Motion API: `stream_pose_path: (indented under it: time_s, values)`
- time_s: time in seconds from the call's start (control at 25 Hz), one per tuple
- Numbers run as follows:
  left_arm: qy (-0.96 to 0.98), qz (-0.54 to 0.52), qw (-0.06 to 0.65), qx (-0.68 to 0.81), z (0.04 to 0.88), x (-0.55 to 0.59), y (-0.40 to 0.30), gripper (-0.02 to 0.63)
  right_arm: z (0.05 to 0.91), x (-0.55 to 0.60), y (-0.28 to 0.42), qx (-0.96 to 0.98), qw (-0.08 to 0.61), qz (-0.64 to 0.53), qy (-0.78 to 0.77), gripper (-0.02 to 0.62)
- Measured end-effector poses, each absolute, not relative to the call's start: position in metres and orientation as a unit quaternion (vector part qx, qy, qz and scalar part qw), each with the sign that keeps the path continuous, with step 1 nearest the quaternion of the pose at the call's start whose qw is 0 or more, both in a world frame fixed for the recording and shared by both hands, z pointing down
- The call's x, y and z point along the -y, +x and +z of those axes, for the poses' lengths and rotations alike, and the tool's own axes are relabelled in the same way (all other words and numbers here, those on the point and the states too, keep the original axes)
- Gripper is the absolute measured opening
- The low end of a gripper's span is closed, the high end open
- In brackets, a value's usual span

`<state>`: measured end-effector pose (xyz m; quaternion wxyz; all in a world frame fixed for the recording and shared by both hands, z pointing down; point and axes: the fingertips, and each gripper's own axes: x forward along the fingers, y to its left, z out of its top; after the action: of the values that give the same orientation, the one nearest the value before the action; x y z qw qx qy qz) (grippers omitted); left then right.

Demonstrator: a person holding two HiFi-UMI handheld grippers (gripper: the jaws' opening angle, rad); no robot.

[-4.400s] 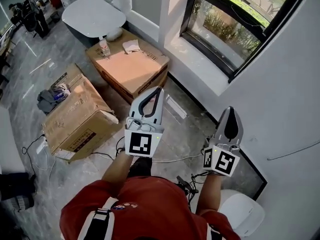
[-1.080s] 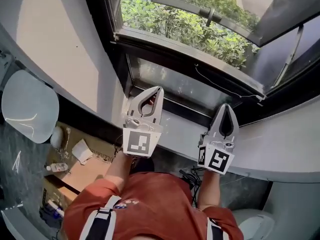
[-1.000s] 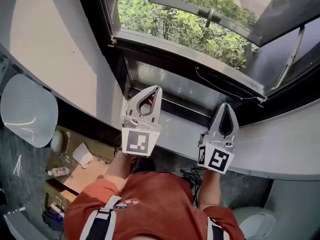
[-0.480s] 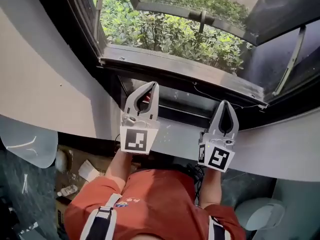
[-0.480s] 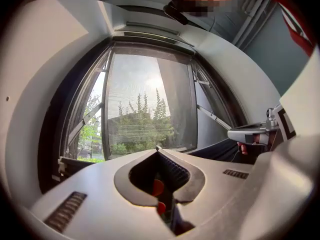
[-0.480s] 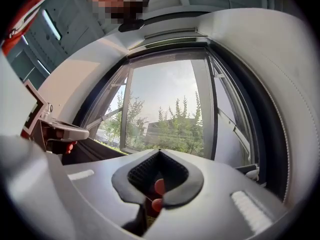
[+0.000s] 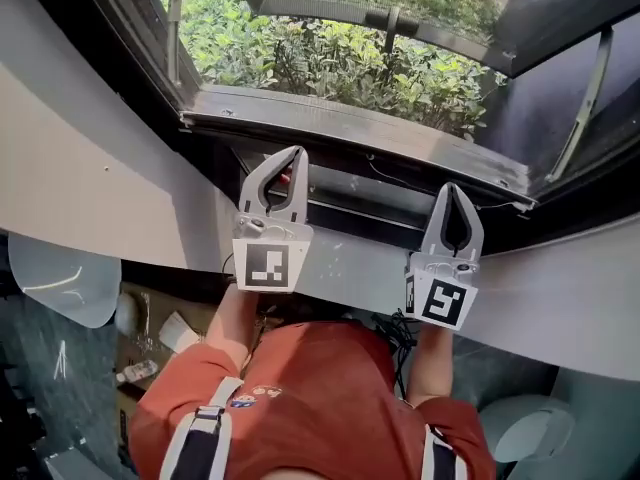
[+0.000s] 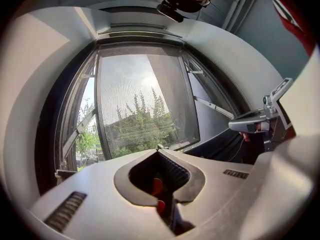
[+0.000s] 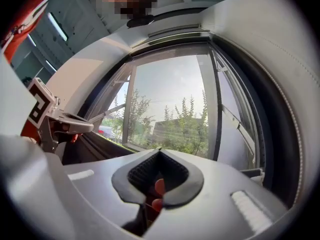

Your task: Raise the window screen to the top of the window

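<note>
The window's dark frame [image 7: 120, 38] fills the top of the head view, with green bushes beyond it. In the left gripper view a fine mesh screen [image 8: 145, 104] covers the opening. A grey lower rail [image 7: 350, 133] runs across just ahead of both grippers, and a thin cord [image 7: 400, 173] hangs below it. My left gripper [image 7: 293, 153] [image 8: 159, 148] points at the rail's left part, shut and holding nothing. To its right is my right gripper [image 7: 452, 188] [image 9: 159, 149], also shut and empty, a little short of the rail.
A white window ledge [image 7: 560, 288] lies under the grippers. An open sash [image 7: 380, 18] and its metal stay arm [image 7: 585, 98] stand outside the frame. On the floor are a white round fixture [image 7: 55, 278], a cardboard box [image 7: 165, 338] and cables [image 7: 400, 333].
The person has turned from the room to the window and come closer. Both grippers have moved forward to the lower rail, still shut.
</note>
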<state>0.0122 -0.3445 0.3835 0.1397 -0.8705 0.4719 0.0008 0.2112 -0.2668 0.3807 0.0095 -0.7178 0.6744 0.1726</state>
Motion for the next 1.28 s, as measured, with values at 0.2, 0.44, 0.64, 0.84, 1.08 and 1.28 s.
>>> stream_pose_path:
  time_s: [0.2, 0.44, 0.64, 0.84, 1.08, 1.28]
  values:
    - [-0.847, -0.087, 0.249, -0.461, 0.397, 0.346, 0.013, 0.006, 0.396, 0.27, 0.202, -0.705, -0.083, 0.189, -0.679, 0.02]
    - [-0.803, -0.212, 0.378, -0.409, 0.416, 0.354, 0.012, 0.086, 0.424, 0.276, 0.198, -0.715, -0.243, 0.202, -0.624, 0.142]
    - [-0.754, -0.324, 0.444, -0.36, 0.434, 0.37, 0.004, 0.132, 0.445, 0.282, 0.209, -0.68, -0.391, 0.238, -0.573, 0.183]
    - [-0.714, -0.402, 0.478, -0.315, 0.453, 0.384, -0.005, 0.15, 0.459, 0.288, 0.225, -0.641, -0.48, 0.248, -0.545, 0.206]
    - [-0.691, -0.446, 0.504, -0.264, 0.464, 0.392, -0.005, 0.17, 0.463, 0.288, 0.227, -0.642, -0.506, 0.242, -0.523, 0.207]
    - [-0.721, -0.466, 0.461, -0.224, 0.465, 0.39, -0.007, 0.183, 0.47, 0.287, 0.223, -0.663, -0.521, 0.209, -0.495, 0.262]
